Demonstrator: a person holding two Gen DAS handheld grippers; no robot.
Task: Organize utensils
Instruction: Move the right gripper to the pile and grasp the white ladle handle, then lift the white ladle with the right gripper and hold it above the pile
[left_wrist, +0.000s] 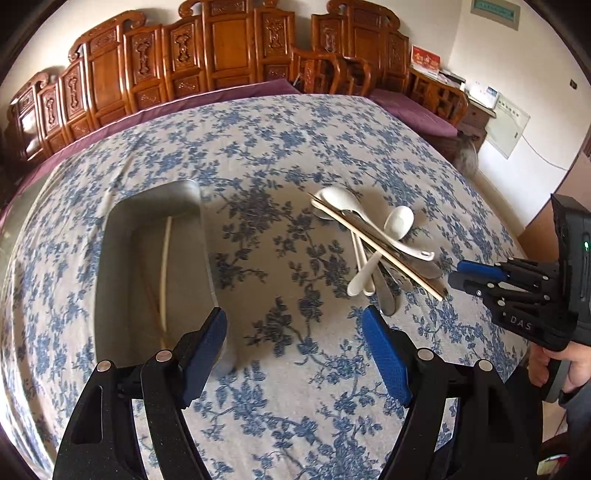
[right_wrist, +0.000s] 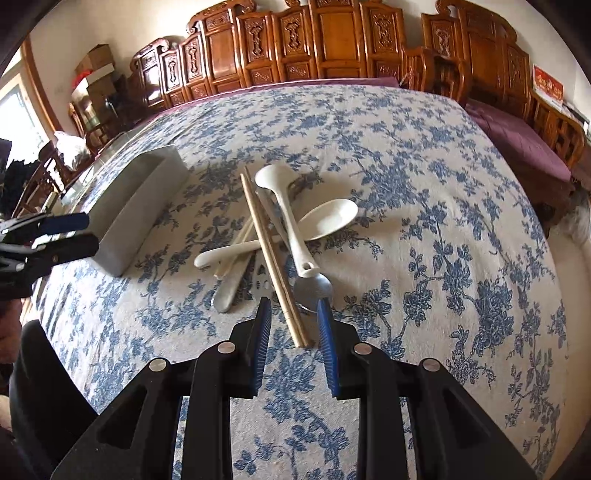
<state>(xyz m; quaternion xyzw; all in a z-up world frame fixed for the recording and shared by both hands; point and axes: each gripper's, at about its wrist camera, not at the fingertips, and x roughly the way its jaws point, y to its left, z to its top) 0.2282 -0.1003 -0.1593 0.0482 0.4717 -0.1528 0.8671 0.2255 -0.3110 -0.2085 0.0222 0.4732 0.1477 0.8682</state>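
A: Which step? The metal tray (left_wrist: 155, 258) holds chopsticks; the utensil pile (right_wrist: 273, 236) waits on the floral cloth (right_wrist: 406, 184).

B: Picking next, I judge. Right gripper (right_wrist: 294, 325) straddles the wooden chopsticks (right_wrist: 275, 266), jaws unclosed; left gripper (left_wrist: 295, 354) gapes empty.

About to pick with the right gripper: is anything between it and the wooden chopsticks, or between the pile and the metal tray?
Nothing visible. The right gripper already straddles the wooden chopsticks near end, and only bare tablecloth separates them from the metal tray.
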